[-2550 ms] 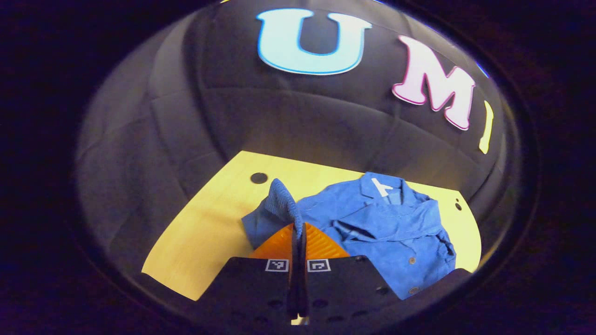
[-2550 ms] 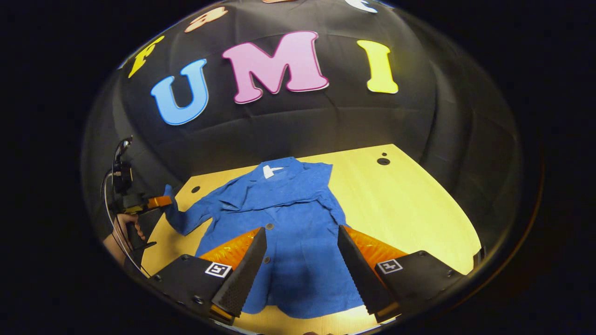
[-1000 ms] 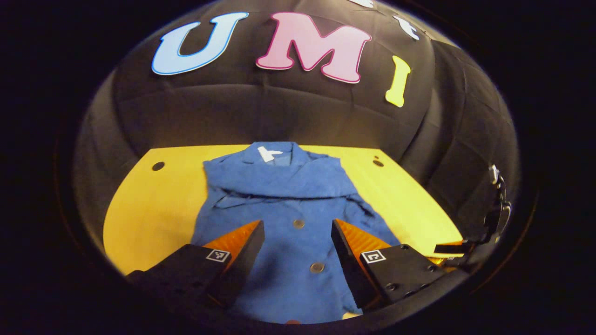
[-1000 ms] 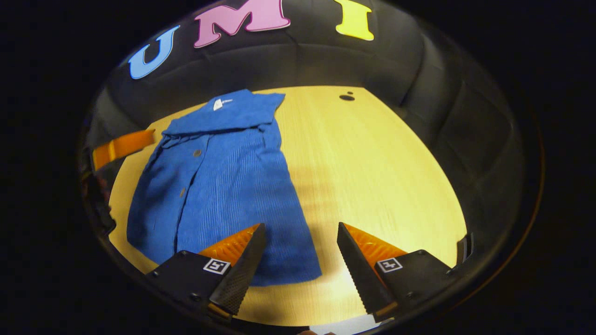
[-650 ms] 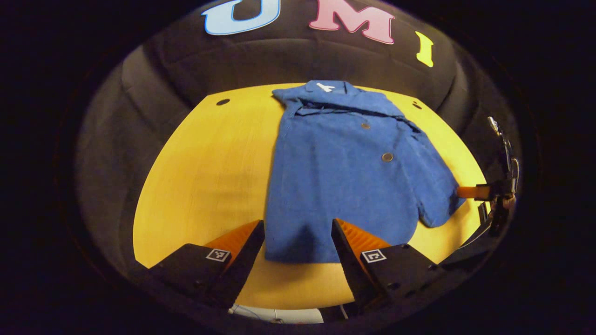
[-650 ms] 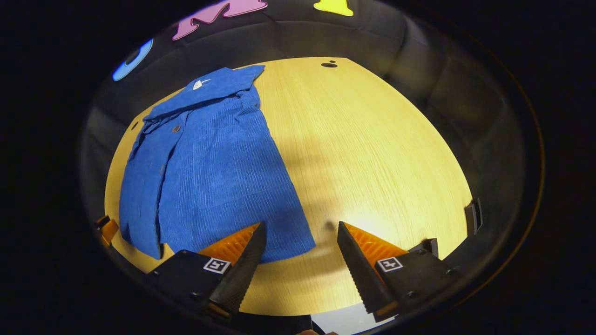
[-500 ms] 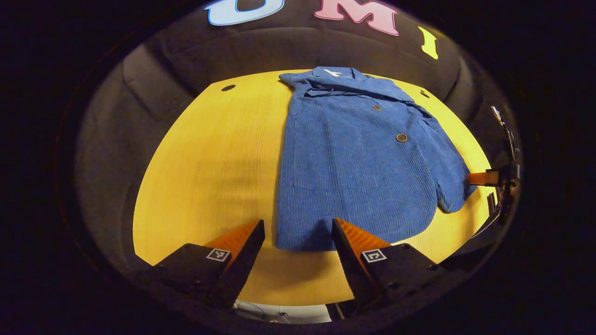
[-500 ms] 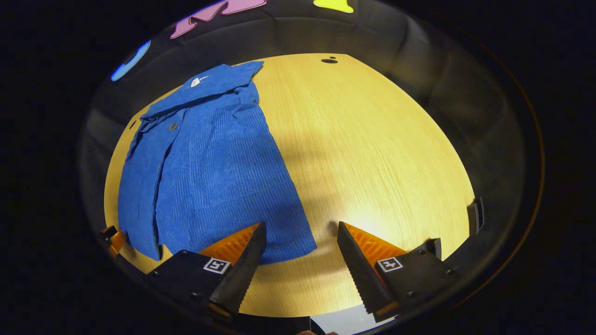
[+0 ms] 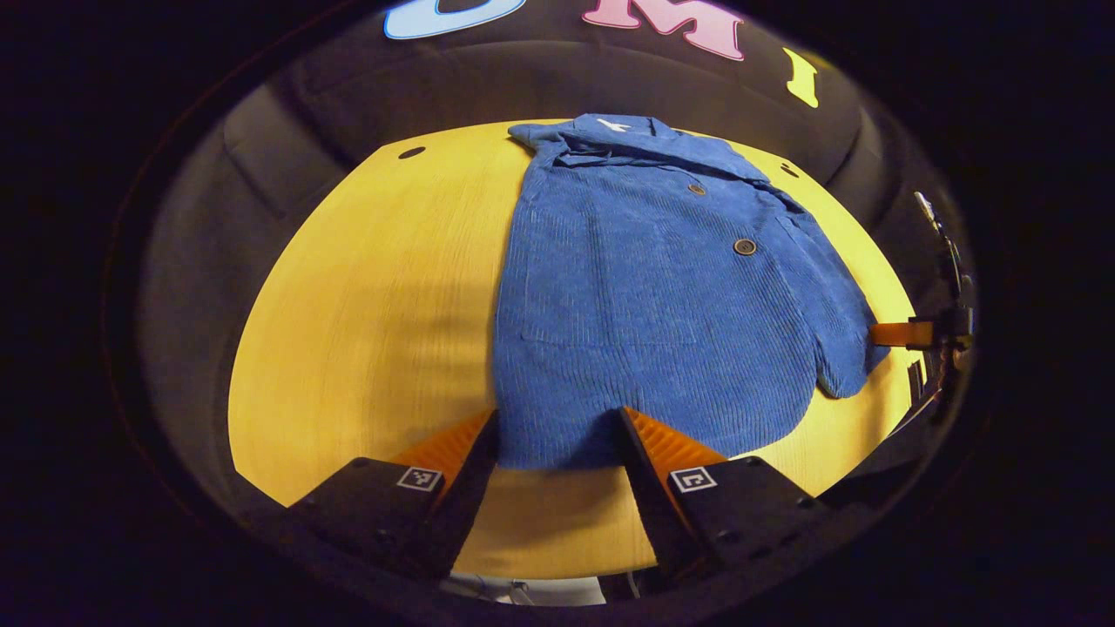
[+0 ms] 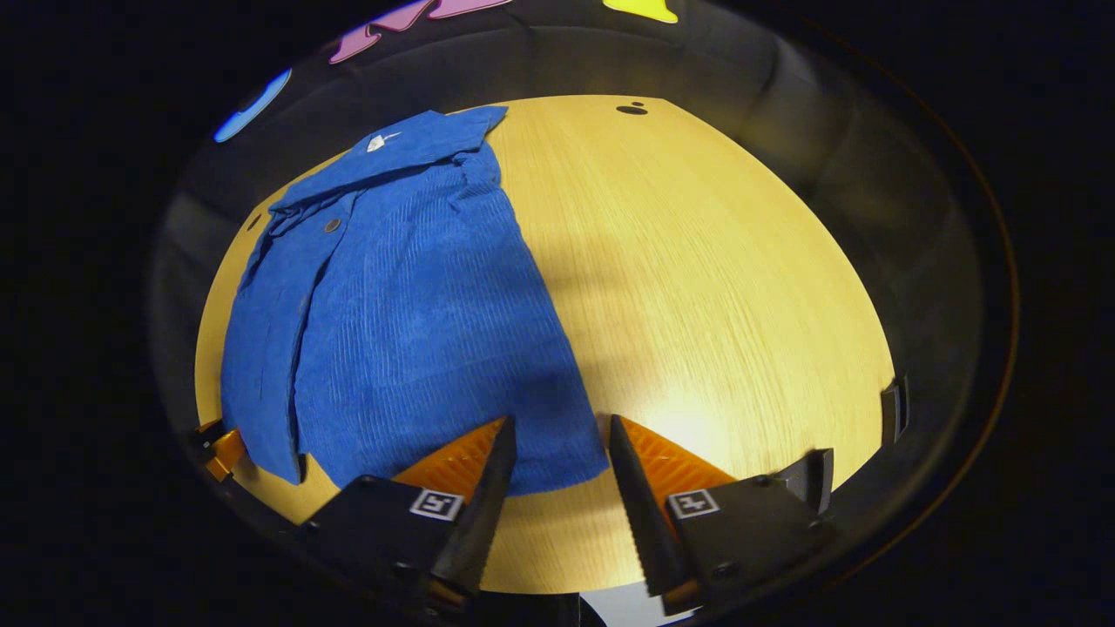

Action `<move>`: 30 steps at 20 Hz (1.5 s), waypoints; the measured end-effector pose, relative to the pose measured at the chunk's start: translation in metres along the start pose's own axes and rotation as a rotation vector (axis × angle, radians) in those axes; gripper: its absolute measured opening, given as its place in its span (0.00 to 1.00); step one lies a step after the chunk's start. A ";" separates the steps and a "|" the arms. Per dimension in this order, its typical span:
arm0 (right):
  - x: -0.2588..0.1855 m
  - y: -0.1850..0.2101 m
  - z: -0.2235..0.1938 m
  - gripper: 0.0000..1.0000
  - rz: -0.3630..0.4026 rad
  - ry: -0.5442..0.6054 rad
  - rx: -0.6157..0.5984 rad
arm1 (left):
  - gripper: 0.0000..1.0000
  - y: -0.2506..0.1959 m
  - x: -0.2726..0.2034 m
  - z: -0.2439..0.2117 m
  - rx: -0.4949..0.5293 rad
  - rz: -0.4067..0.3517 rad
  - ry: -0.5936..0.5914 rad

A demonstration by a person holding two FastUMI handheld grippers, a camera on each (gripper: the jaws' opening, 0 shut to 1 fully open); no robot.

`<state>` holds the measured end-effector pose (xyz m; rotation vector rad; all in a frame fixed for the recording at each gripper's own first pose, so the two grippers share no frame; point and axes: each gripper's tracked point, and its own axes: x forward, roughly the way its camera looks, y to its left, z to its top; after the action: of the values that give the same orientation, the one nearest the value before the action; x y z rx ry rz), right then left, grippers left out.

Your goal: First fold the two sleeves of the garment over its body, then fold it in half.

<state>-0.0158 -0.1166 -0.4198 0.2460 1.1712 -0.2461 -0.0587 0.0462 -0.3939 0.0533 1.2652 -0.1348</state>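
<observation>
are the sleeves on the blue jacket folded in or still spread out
Folded in. The blue jacket lies as a narrow panel on the table, no sleeve stretching sideways. It is not yet folded in half: collar and hem lie at opposite ends.

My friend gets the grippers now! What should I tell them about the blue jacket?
Left gripper: open, at the near left corner of the jacket's hem.
Right gripper: open, at the near right hem corner.
The jacket lies flat on the table, collar at the far end, with both sleeves apparently folded over its body.
Left to do: grip both hem corners and fold the jacket in half toward the collar.
</observation>
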 end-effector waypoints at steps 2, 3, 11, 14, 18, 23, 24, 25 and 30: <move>0.000 0.012 0.000 0.41 0.019 0.006 -0.016 | 0.57 -0.011 0.006 0.005 -0.019 -0.005 -0.005; 0.000 0.013 0.000 0.23 0.009 0.004 -0.035 | 0.41 -0.015 0.007 0.006 -0.018 -0.004 -0.010; -0.001 0.021 -0.002 0.01 0.075 0.009 -0.161 | 0.01 -0.031 0.009 0.010 -0.033 -0.054 0.013; -0.001 0.021 0.000 0.01 0.113 -0.016 -0.090 | 0.00 -0.038 0.010 0.010 -0.028 -0.100 0.014; -0.007 0.024 0.002 0.01 0.132 -0.029 -0.105 | 0.00 -0.047 0.008 0.015 -0.007 -0.098 0.014; -0.024 0.033 0.018 0.01 0.174 -0.044 -0.050 | 0.00 -0.062 -0.018 0.039 -0.035 -0.146 -0.040; -0.028 0.035 0.026 0.01 0.182 -0.055 -0.036 | 0.00 -0.064 -0.023 0.046 -0.043 -0.153 -0.056; -0.033 0.037 0.036 0.01 0.192 -0.068 -0.026 | 0.00 -0.065 -0.027 0.054 -0.049 -0.162 -0.069; -0.058 0.052 0.099 0.01 0.240 -0.155 -0.016 | 0.00 -0.066 -0.037 0.087 -0.051 -0.177 -0.112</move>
<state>0.0658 -0.0953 -0.3263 0.3441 0.9795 -0.0441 0.0047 -0.0268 -0.3303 -0.1092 1.1600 -0.2546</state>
